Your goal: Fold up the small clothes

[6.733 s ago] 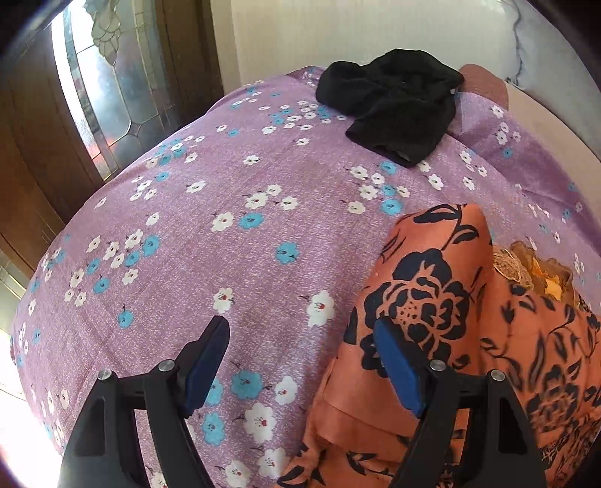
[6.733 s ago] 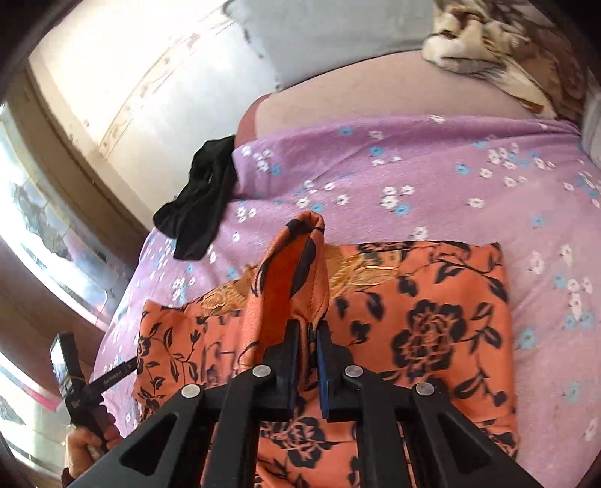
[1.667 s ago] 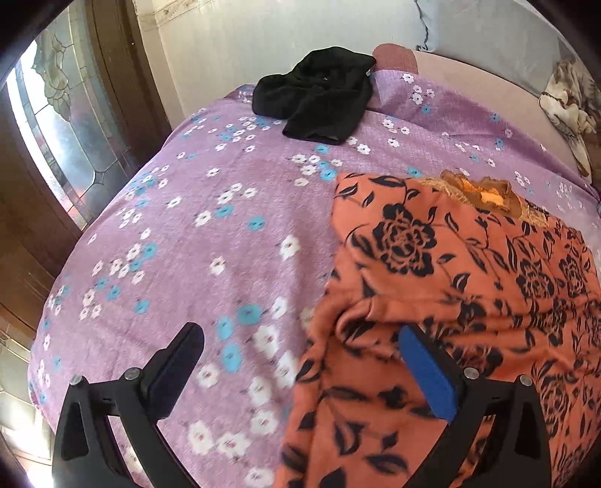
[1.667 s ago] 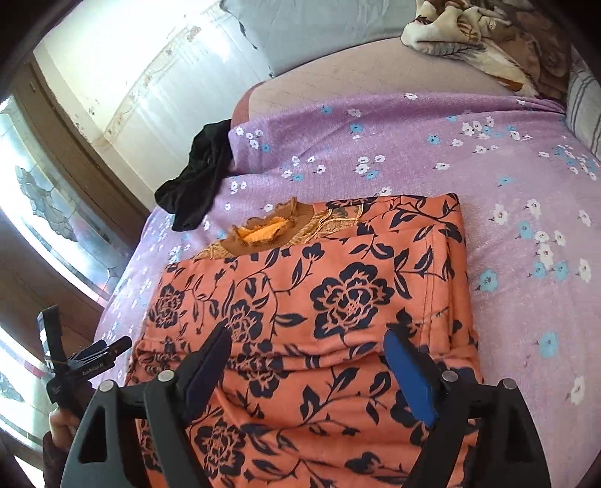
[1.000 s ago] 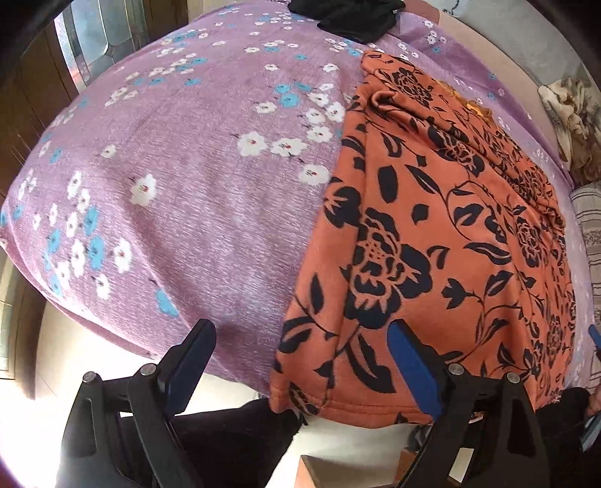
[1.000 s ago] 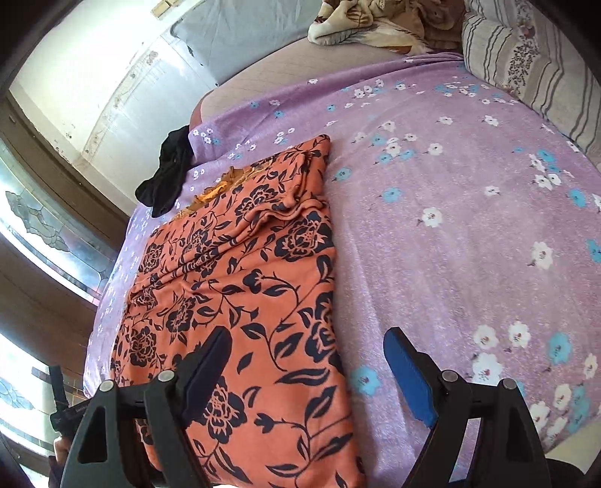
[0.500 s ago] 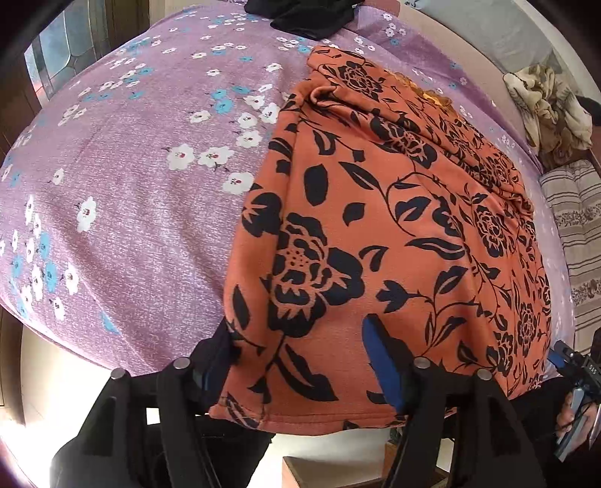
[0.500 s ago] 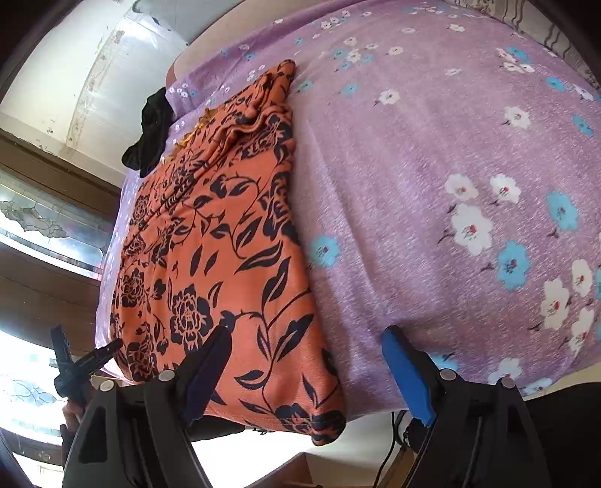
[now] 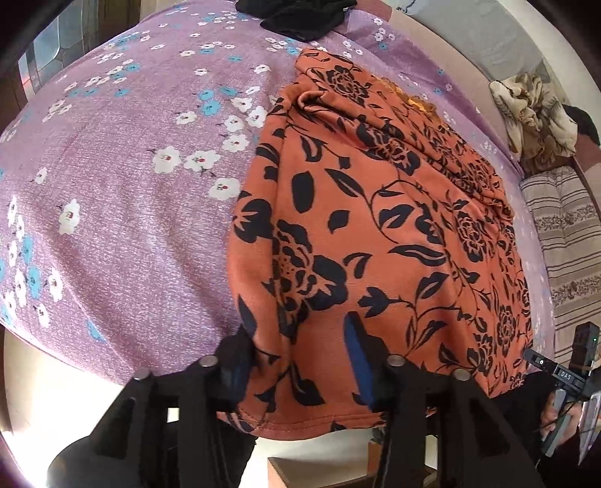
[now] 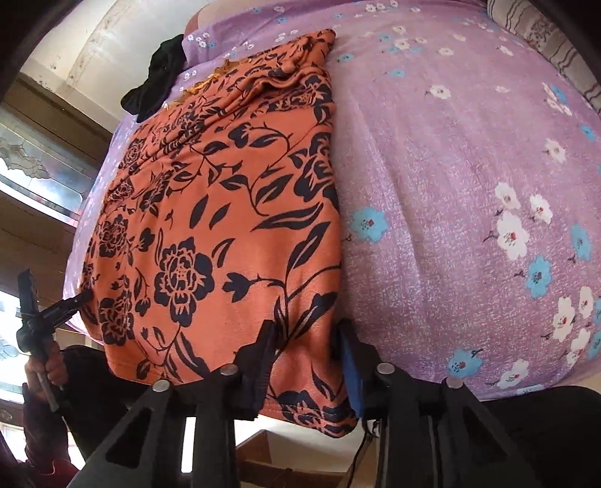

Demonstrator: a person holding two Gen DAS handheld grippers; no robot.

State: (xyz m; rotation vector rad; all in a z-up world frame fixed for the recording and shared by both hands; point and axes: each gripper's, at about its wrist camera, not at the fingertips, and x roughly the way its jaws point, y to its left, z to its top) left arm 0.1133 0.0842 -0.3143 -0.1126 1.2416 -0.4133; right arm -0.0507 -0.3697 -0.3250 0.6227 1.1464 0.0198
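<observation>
An orange garment with black flowers [image 9: 375, 210] lies flat on the purple flowered bedsheet [image 9: 124, 187], sides folded in, its hem hanging over the bed's near edge. My left gripper [image 9: 296, 360] is open, its jaws standing on either side of the hem's left corner. In the right wrist view the same garment [image 10: 225, 210] fills the left half. My right gripper [image 10: 306, 360] is open, its jaws straddling the hem's right corner. Neither pair of pads has closed on the cloth.
A black garment [image 9: 296, 15] lies at the far end of the bed, also in the right wrist view [image 10: 157, 79]. A crumpled brown blanket [image 9: 533, 112] and a striped pillow [image 9: 567, 240] lie to the right. A window stands at the left.
Both grippers came down from the garment's middle to its hem at the bed's near edge. Over the last half second each has narrowed its jaws around a hem corner.
</observation>
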